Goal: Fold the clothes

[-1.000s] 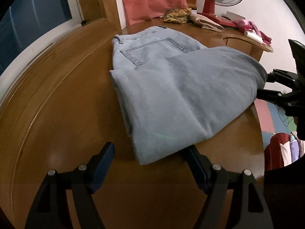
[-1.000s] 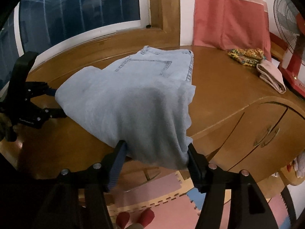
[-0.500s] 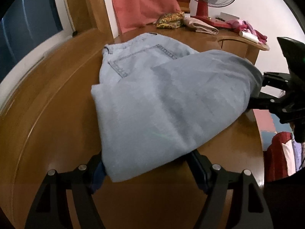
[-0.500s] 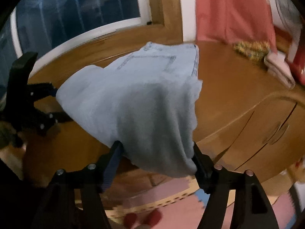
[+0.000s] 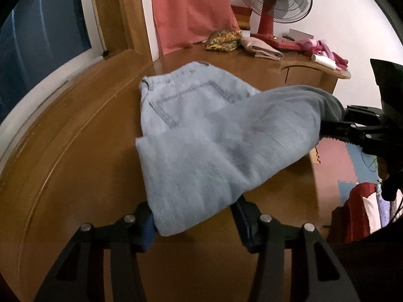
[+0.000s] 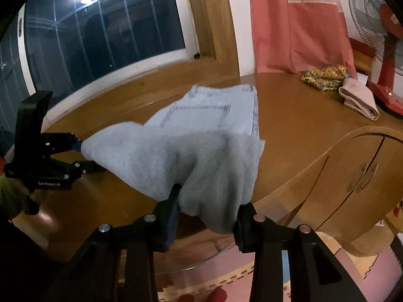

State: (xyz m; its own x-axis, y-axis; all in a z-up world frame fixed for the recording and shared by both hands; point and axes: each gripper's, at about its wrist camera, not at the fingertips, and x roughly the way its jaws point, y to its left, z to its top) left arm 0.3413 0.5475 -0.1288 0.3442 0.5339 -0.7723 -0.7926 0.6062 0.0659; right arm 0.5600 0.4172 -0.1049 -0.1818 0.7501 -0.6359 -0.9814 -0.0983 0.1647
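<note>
Wooden table (image 5: pixel 75 176), both tools closing on jeans (image 5: pixel 201 151)

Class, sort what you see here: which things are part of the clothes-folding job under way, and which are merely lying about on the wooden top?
In the job:
- light blue jeans
- left gripper, jaws closing on the jeans' folded end
- right gripper, jaws closing on the same end

Lying about:
- patterned yellow cloth
- folded beige cloth
- red fan
- pink clothes

Pale blue denim jeans (image 5: pixel 201 136) with grey pocket stitching, on a glossy honey-brown wooden counter (image 5: pixel 75 163). Salmon-pink curtain (image 5: pixel 191 12), red fan (image 5: pixel 274 2), yellow-green patterned cloth (image 6: pixel 325 75), beige folded cloth (image 6: pixel 360 99). Both hand-held grippers black, blue pads.
</note>
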